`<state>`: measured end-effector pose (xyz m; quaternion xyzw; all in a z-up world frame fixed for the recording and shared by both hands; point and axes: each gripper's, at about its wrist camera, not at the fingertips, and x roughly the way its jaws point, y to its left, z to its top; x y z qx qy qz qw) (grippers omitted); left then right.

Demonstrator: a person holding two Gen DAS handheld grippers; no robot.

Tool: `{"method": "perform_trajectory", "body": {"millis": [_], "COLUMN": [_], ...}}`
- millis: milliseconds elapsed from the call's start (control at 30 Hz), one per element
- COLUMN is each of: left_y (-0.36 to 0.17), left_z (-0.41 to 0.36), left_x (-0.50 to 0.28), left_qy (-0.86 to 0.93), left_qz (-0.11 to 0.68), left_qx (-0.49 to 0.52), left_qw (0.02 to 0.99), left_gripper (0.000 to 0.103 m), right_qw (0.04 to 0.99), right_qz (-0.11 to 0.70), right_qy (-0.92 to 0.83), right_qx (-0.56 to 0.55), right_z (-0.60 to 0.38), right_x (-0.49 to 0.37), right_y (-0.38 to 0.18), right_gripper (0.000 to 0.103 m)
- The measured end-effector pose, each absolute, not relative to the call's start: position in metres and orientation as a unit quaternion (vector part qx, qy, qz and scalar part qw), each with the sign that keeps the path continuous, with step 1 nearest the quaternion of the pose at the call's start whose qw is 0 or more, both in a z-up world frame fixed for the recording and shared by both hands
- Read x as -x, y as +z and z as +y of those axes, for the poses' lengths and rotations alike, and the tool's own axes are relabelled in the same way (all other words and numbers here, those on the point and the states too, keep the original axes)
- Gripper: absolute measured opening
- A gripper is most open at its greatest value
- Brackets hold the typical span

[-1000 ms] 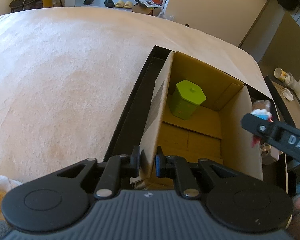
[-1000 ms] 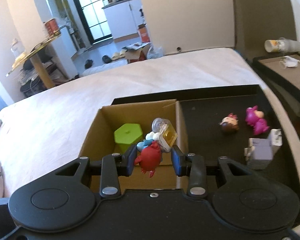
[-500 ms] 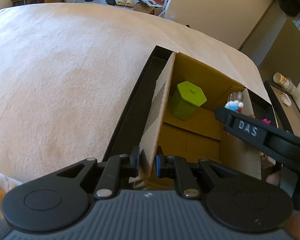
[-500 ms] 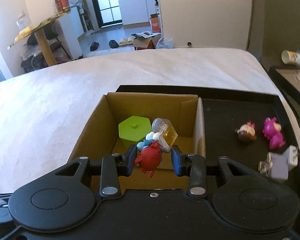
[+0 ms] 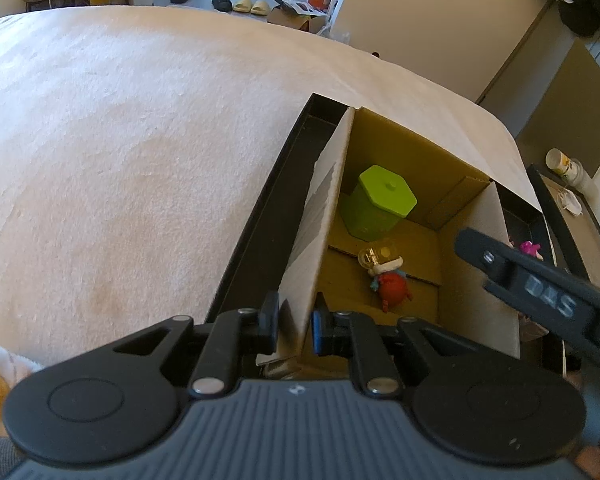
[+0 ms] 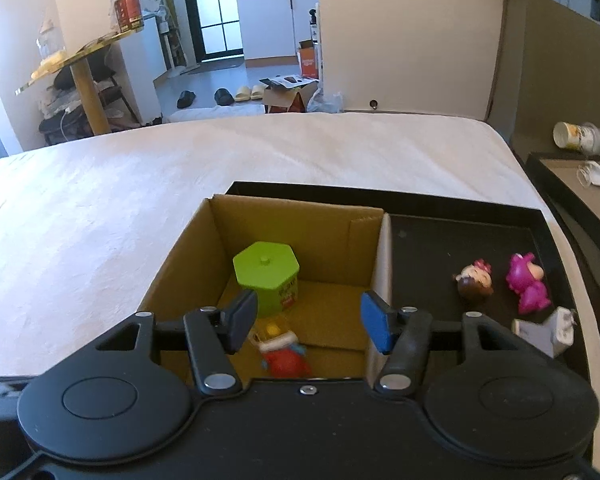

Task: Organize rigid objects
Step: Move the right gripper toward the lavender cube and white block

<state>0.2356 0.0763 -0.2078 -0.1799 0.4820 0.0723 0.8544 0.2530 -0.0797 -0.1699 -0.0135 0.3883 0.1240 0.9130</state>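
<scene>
Left gripper [image 5: 294, 322] clamps cardboard box [image 5: 320, 216] wall; right gripper [image 6: 306, 322] spread apart above red toy figure [image 6: 286, 360] lying inside.

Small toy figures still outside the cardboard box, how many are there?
3, all on the black tray right of the box: a dark-haired doll figure, a magenta figure beside it, and a grey-white toy nearer the camera. Others may be hidden.

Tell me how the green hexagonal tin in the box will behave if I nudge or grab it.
The green hexagonal tin looks rigid, so it will probably slide on the cardboard box floor, not roll: flat sides, flat base. Its knobbed lid may lift off. The red figure lies close beside it.
</scene>
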Motion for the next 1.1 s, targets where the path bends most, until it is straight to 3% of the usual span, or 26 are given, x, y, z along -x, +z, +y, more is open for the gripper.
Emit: {"method": "perform_trajectory", "body": {"millis": [1100], "left_y": [-0.199], "left_z": [0.07], "left_x": [-0.228], "left_qy": [0.08], "left_qz": [0.469], "left_qx": [0.151], "left_qw": [0.867], "left_gripper": [0.013], "right_qw": [0.919], "right_qz": [0.39], "right_qy": [0.046], "right_qx": [-0.036], "right_z": [-0.18], "right_x": [-0.22], "right_y": [-0.175], "right_gripper": [0.057]}}
